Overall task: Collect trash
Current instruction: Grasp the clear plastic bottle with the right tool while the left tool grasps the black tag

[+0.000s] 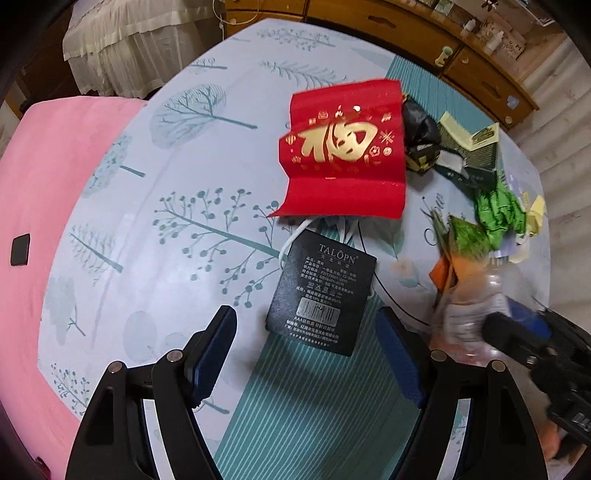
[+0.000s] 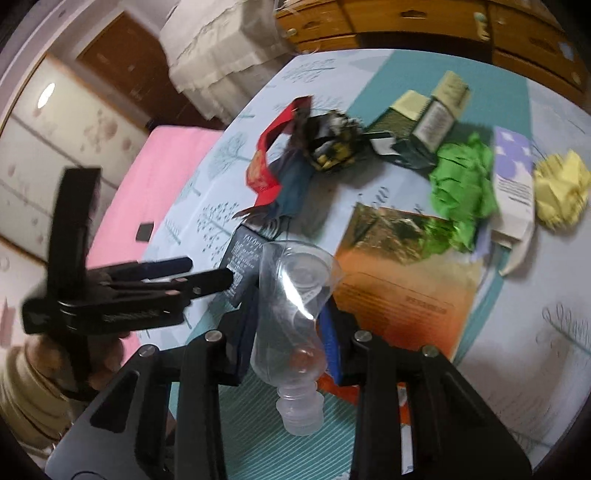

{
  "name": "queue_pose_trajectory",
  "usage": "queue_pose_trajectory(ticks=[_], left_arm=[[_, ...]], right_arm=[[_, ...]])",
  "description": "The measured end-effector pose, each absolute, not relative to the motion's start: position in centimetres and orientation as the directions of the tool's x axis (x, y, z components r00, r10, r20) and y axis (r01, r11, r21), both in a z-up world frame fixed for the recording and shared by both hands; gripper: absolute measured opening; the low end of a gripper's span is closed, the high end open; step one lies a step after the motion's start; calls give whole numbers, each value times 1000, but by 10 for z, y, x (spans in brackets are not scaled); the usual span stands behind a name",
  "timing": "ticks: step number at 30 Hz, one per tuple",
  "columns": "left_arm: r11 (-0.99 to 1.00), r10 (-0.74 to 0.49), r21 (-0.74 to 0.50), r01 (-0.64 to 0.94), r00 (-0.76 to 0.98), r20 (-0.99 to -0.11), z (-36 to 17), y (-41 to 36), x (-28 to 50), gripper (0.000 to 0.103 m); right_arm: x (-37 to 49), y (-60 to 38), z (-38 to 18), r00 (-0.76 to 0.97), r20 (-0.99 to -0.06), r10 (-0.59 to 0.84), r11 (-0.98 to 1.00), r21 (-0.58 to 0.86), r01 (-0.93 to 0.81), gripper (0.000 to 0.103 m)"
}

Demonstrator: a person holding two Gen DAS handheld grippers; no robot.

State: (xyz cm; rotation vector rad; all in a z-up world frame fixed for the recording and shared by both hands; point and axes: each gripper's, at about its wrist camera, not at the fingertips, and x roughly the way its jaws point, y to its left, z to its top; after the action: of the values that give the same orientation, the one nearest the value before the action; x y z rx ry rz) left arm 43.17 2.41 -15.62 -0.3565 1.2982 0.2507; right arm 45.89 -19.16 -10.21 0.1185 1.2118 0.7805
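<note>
Trash lies on a tree-patterned tablecloth (image 1: 177, 155). My left gripper (image 1: 306, 343) is open, its jaws on either side of a black TALOPN tag (image 1: 321, 291) just ahead of it. A red envelope (image 1: 343, 151) with a gold character lies beyond. My right gripper (image 2: 291, 325) is shut on a clear plastic bottle (image 2: 295, 306), neck toward the camera; the bottle also shows blurred in the left wrist view (image 1: 469, 314). In the right wrist view the left gripper (image 2: 207, 273) hovers over the tag (image 2: 242, 258).
More trash: black crumpled wrapper (image 2: 332, 144), dark green box (image 2: 417, 133), green crumpled paper (image 2: 465, 184), purple-white carton (image 2: 513, 184), yellow paper ball (image 2: 561, 188), orange packet (image 2: 402, 288). A pink seat (image 1: 48, 184) stands left of the table. Wooden drawers (image 1: 406, 33) behind.
</note>
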Motion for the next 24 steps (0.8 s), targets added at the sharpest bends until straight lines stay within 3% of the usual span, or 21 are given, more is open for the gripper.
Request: queue_pose_trajectory(ticks=[8,9,11,20,24], left_arm=[[938,-1,-70,-339,199,-980,-180,13,450,79],[943,11,-53,-329,191,-982,-182,12,451,77],[951,17,-37,-307,170,-985,-189,8,452,65],[958,-25,-80,-274,200,-979,-185,8,441,52],[963,-52,-109,-247,226,-973,-175,3,426,51]], right_arm=[[459,-196,-108,132,-796,590,752,484,-447,29],[458,-195,-109,132,-796,591,753,485,-446,29],[456,-194,-111,132,-797,590,755,486,-440,29],[447,-190,-115,139,-799,585,762,483,-432,29],[441,-191,-113,155,-795,587,768,485,-419,29]])
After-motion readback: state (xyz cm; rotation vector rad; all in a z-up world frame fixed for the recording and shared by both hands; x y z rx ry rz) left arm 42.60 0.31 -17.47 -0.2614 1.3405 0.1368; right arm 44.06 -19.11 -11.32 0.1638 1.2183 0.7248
